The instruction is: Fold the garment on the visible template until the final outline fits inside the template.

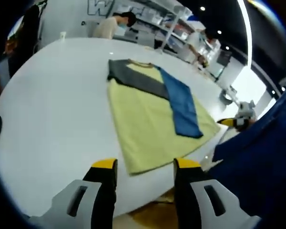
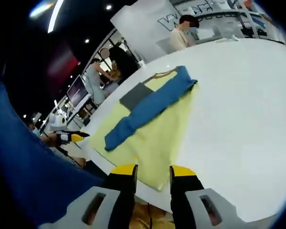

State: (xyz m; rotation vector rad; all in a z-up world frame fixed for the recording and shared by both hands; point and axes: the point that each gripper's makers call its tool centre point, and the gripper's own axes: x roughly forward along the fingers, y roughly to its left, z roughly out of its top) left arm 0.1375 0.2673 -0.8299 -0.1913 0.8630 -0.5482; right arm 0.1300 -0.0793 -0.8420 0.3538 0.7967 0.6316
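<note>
Yellow garment (image 1: 148, 129) lies on the white table (image 1: 52, 119) toward 1 o'clock of the released, empty left gripper (image 1: 145, 165); both sleeves are folded in, body folds remain. Right gripper (image 2: 152, 168), likewise released, hangs at its hem; no template is discernible.

We are looking from both gripper views, above the near table (image 1: 47, 119) edge, facing across it at some distance; the 2 views are sharing the garment (image 1: 148, 129).
</note>
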